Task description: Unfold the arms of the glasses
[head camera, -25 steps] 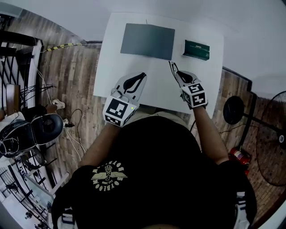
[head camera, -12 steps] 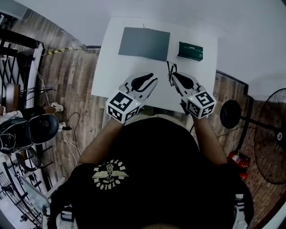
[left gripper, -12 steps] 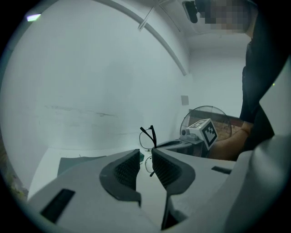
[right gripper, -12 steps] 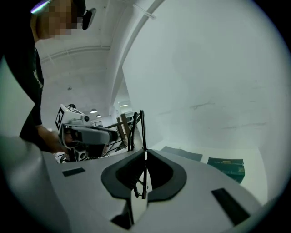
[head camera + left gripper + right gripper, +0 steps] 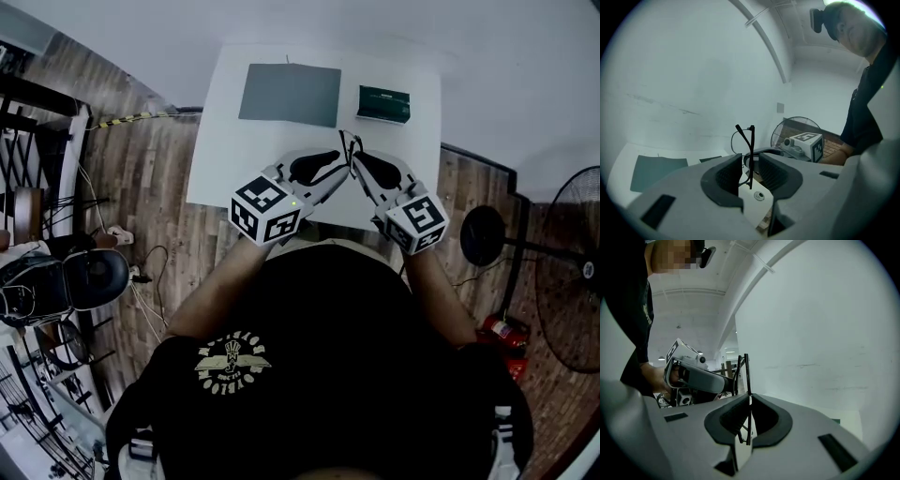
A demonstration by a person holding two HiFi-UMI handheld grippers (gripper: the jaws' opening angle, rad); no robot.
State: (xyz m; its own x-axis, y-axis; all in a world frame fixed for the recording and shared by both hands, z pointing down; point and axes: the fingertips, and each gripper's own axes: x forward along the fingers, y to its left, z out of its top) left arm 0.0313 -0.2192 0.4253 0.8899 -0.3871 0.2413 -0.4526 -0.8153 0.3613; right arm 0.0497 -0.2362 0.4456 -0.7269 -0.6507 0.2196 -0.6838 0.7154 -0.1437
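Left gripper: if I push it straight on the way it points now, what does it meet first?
The glasses: a thin part of the frame stands between the open jaws of the left gripper. Right behind comes the right gripper, shut on the glasses; the gap between the two grippers is hard to judge.

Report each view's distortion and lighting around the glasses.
Head view: fisheye warp, flat dim light, the thin black-framed glasses tiny over the white table. Left gripper view: black circular vignette, hazy pale wall, glasses sharp. Right gripper view: same vignette, washed-out wall, mosaic patch upper left.
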